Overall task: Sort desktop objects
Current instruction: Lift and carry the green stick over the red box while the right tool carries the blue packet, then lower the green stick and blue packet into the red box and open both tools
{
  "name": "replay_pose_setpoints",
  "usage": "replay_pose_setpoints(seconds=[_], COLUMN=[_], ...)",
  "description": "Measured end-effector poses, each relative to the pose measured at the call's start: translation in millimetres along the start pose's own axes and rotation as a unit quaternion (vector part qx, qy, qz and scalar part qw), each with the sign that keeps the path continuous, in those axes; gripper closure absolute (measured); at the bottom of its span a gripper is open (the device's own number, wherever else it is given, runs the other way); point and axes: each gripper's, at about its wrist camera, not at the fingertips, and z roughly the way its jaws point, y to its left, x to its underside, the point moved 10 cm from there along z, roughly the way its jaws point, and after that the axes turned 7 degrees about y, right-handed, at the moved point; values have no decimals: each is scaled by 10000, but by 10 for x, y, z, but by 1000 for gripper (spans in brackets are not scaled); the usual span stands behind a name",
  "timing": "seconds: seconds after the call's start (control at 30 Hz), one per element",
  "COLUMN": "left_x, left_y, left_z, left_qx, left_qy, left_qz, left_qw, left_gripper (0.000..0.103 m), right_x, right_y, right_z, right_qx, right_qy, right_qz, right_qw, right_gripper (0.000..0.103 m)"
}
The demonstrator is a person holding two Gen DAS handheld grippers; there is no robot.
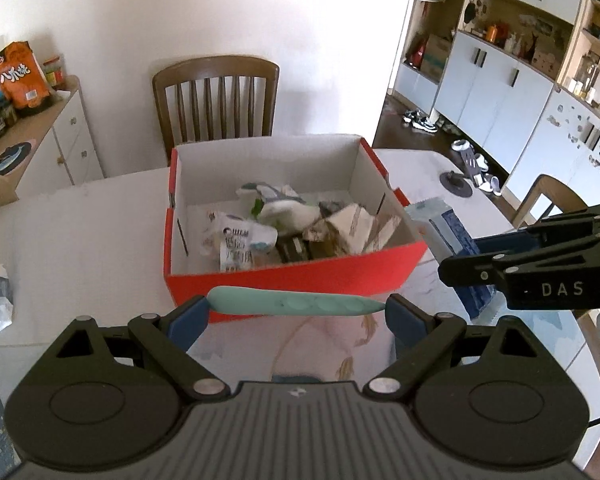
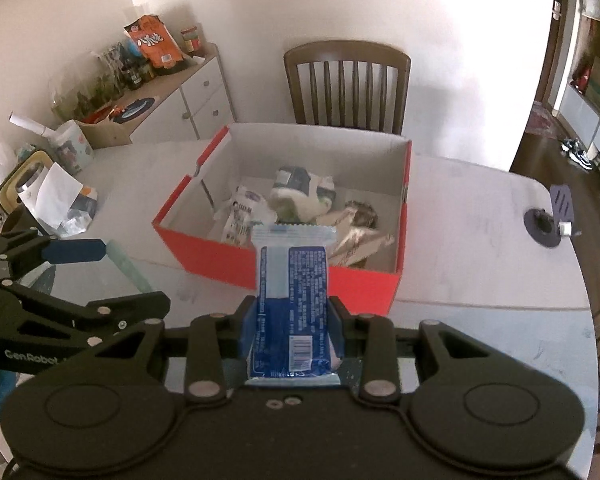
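A red cardboard box [image 1: 296, 276] with white inner walls stands on the white table [image 1: 80, 232] and holds several crumpled wrappers and packets [image 1: 284, 220]. My left gripper [image 1: 298, 312] is shut on a mint-green pen-shaped object [image 1: 296, 302], held crosswise just in front of the box's near wall. My right gripper [image 2: 292, 320] is shut on a blue and white snack packet [image 2: 292, 292], held upright just in front of the box [image 2: 216, 248]. The right gripper [image 1: 476, 268] and its packet [image 1: 456, 240] show at the right of the left wrist view. The left gripper [image 2: 104, 250] shows at the left of the right wrist view.
A wooden chair [image 1: 216, 96] stands behind the table. A sideboard [image 2: 180, 96] with an orange snack bag [image 2: 152, 42] is at the left. Plastic bags and a cup [image 2: 60, 196] lie on the table's left side. A dark round fitting [image 2: 544, 224] sits at the table's right.
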Motion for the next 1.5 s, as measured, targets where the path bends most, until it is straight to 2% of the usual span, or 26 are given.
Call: replay_pose_setpoints(seconds=[0.33,0.63,0.97,1.5], left_x=[-303,-528,-664,-753], left_y=[6,119,307,507], left_z=[207,475,774,1284], left_qx=[-183,-373,-646,-847], left_qy=[14,-60,93,466], left_qz=[-54,-549,-464,-381], left_qw=[9998,9978,9968,9946], left_gripper=[8,8,8,8], right_x=[-351,-663,-979,-1208], right_y=[-139,-301,-389,-425], right_z=[127,378,747,1371], right_qx=[-39,71,228,377], right_qy=[-12,-22,70,358], right_qz=[-178,-218,-309,-247], right_qw=[9998,9997,9992,9983], right_gripper=[68,67,67,67])
